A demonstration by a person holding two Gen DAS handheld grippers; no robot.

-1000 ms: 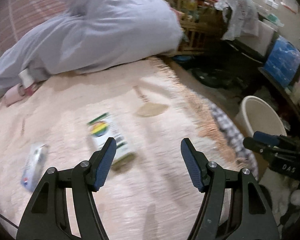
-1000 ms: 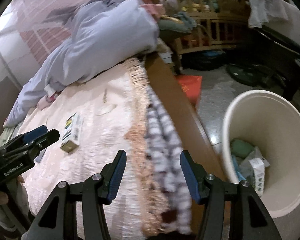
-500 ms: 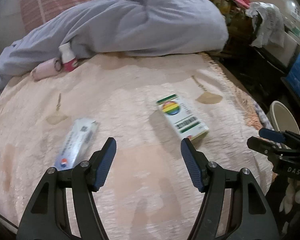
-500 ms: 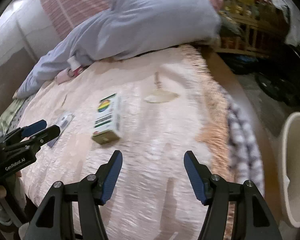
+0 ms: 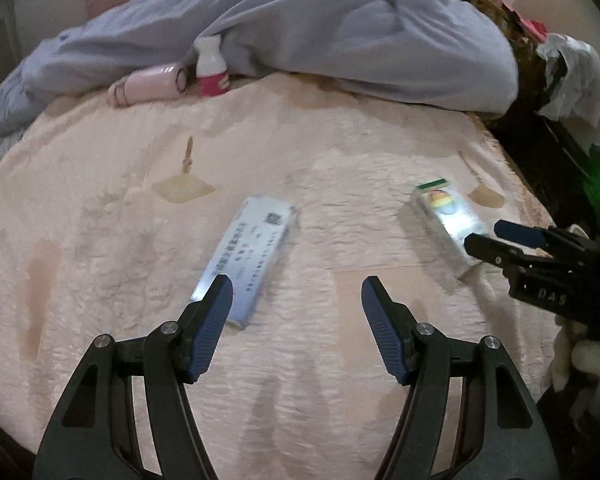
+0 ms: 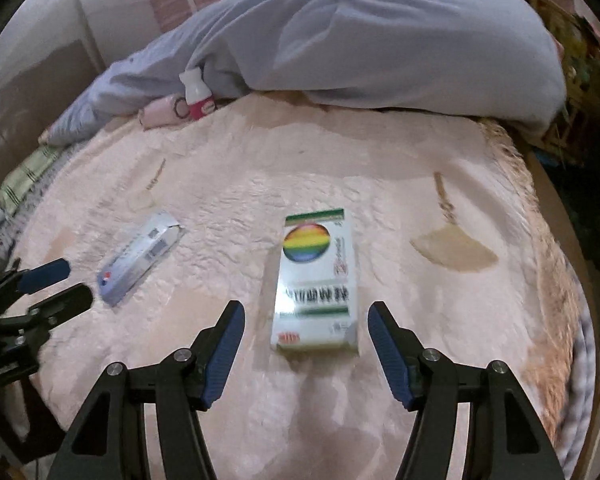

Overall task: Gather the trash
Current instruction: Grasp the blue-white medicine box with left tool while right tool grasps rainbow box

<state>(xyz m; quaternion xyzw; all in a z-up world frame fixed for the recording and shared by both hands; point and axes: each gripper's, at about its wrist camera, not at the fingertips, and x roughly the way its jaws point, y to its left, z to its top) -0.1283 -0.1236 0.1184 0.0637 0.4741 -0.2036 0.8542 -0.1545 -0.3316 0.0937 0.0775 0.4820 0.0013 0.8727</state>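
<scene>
A flat white and blue carton lies on the pink bedspread, just ahead of my open left gripper; its near end sits by the left finger. A white box with a rainbow circle lies just ahead of my open right gripper, between the lines of its fingers. The rainbow box also shows in the left wrist view, with the right gripper at its near end. The carton shows in the right wrist view in front of the left gripper.
A grey-blue quilt is heaped across the far side of the bed. A pink flask and a small white and pink bottle sit against it. The fringed bed edge is on the right, with clutter beyond it.
Both grippers have swung left from the bin and bed edge onto the bed. The left now faces the carton, the right has closed in on the rainbow box. Both stay open.
</scene>
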